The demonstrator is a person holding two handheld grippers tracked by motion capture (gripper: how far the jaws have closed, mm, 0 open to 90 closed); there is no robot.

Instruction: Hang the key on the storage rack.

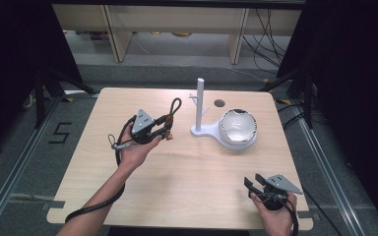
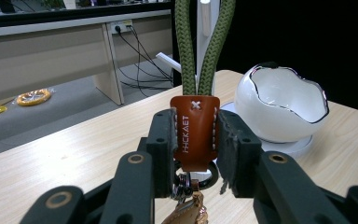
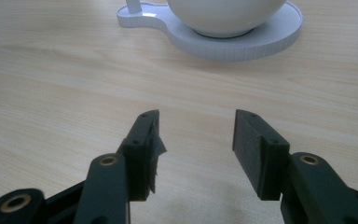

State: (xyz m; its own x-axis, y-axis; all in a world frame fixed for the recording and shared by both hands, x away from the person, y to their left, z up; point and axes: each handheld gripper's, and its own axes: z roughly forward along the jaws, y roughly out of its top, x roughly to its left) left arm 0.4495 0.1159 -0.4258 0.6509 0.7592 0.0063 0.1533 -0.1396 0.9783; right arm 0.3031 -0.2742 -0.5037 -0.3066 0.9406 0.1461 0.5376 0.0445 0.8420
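One keychain, one white stand and two grippers are at the table. The left gripper [image 2: 195,140] has its jaws pressed against both sides of the brown leather tab [image 2: 195,134] of the keychain; its olive cord loop [image 2: 204,44] rises straight up from between the fingers, and a metal ring [image 2: 200,179] with a second brown piece hangs just below them (its shape is cut off at the frame's bottom). Beyond the fingers stands the white stand [image 1: 200,105], one upright post on a flat base, with one egg-shaped white bowl [image 2: 282,107] seated on that base, its rim jagged.

The right gripper [image 3: 196,154] hovers low over the wood with its jaws spread apart and nothing between them; the stand's base [image 3: 242,39] lies well ahead of the fingertips, bare tabletop between.

In the high view, the table [image 1: 177,182] is pale wood with rounded corners and one dark hole [image 1: 219,103] near its far edge. The right gripper sits near the near right corner. Grey floor, cables and light wooden furniture lie beyond.
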